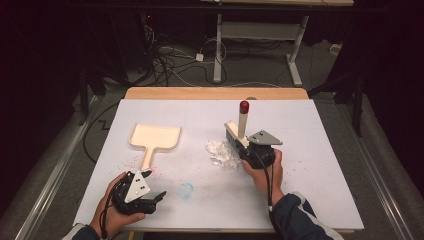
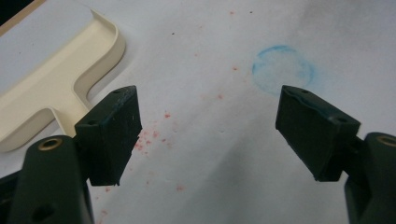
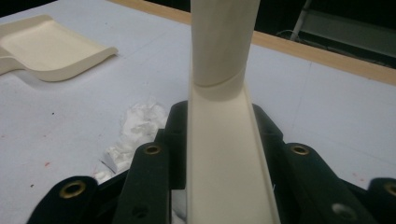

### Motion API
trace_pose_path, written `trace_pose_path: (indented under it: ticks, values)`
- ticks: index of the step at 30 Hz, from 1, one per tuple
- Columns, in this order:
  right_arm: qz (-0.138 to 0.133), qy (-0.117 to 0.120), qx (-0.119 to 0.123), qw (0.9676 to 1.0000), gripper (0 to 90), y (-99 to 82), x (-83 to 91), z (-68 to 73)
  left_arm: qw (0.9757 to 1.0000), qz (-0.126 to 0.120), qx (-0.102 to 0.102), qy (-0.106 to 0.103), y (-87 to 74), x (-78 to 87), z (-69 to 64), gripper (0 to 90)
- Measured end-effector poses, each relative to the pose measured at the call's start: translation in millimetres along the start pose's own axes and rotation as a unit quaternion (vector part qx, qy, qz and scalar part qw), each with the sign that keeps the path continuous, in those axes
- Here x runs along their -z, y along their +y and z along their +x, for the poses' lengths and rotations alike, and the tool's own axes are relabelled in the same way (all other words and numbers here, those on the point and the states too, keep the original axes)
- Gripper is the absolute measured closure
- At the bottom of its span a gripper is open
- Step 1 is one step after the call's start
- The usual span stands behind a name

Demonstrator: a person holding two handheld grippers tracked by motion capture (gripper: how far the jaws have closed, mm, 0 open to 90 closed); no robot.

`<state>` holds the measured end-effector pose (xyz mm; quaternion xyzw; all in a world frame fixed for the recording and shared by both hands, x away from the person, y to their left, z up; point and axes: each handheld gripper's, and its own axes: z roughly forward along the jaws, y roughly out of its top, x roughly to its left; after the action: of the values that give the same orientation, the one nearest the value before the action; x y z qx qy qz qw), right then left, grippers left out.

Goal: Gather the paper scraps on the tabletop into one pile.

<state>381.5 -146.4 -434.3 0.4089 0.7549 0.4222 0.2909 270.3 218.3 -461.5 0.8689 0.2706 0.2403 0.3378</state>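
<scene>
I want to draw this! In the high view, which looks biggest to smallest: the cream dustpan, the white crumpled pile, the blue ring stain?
1. Cream dustpan, clearly the biggest.
2. White crumpled pile.
3. Blue ring stain, the smallest, though it is faint, so its edge is hard to judge.

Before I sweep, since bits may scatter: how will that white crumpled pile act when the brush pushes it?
The pile looks like loose, light scraps, so it would probably slide easily and break apart. Some may skip past the dustpan.

Dustpan (image 1: 155, 136) lies left on table (image 1: 300, 150); paper scraps (image 1: 222, 152) at centre, brush (image 1: 240, 131) just right of them.
</scene>
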Motion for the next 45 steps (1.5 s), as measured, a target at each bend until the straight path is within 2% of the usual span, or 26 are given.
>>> trace_pose_path:
  ticks: [4,7,11,17,24,31,41,43,45]
  values:
    - [-0.009,0.012,0.011,0.9998,67.6,0.0,4.7,-9.6,1.0,-0.002,0.002,0.001,0.1,0.1,0.1,21.6]
    - [-0.01,0.015,0.005,0.9998,67.6,0.8,6.8,-14.2,1.0,-0.003,0.003,0.001,0.0,-0.1,0.2,21.6]
    - [-0.012,0.016,0.024,0.9995,67.6,4.7,12.5,-24.3,1.0,-0.004,0.004,0.0,-0.2,0.2,1.2,21.6]
    - [-0.019,0.026,0.023,0.9992,67.6,7.7,20.1,-37.1,0.9999,-0.004,0.013,0.003,-1.9,0.9,4.1,21.6]
    - [-0.025,0.028,0.027,0.9989,67.6,9.4,31.1,-43.1,0.9999,-0.004,0.013,0.002,-2.0,0.1,5.9,21.6]
    - [-0.033,0.031,0.031,0.9985,67.6,5.8,47.6,-55.2,0.9999,0.0,0.013,0.002,-1.4,-2.9,8.9,21.6]
    - [-0.027,0.032,0.037,0.9984,67.6,-4.0,62.5,-62.2,0.9998,0.01,0.019,0.006,-3.4,-1.6,9.0,21.8]
    - [-0.023,0.032,0.036,0.9986,67.6,-5.7,64.7,-61.6,0.9987,0.03,0.029,0.03,-2.7,-3.5,11.4,22.8]
    - [-0.022,0.036,0.039,0.9983,67.6,-7.2,65.7,-61.5,0.9967,0.039,0.064,0.033,-4.4,-4.6,15.9,22.9]
